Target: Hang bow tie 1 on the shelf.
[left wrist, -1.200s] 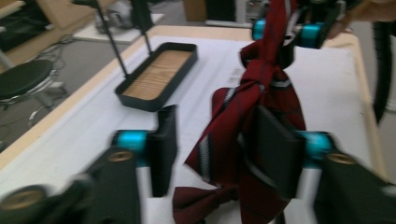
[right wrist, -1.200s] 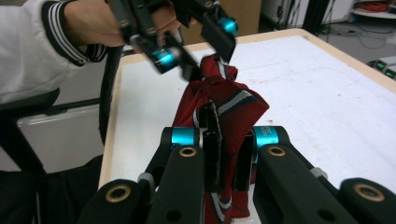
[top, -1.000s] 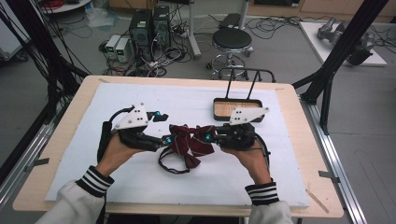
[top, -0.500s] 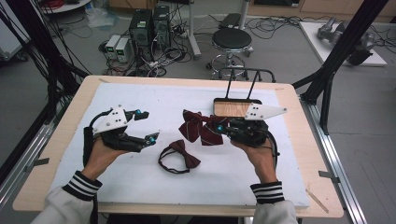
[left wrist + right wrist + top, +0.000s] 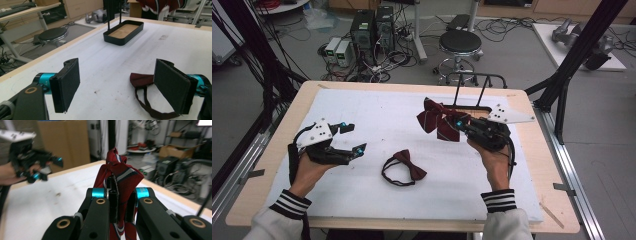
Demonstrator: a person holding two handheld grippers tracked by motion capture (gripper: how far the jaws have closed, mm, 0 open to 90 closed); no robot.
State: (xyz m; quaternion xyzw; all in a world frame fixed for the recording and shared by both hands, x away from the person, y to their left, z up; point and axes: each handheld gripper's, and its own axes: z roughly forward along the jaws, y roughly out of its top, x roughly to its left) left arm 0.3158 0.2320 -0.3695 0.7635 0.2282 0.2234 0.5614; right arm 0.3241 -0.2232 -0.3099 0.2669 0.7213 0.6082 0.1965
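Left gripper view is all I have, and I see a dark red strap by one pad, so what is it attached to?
Observer: It belongs to a plain dark red fabric bow tie lying flat on the white table cover, its strap looped beside it.
Operator: Is my left gripper holding it?
Observer: No. In the high view the left gripper hangs open to the left of the bow tie, apart from it; its jaws have just been opening.
Operator: And the right gripper?
Observer: The right gripper is shut on a red striped fabric bow tie, lifted above the table near the black metal tray with a wooden floor.
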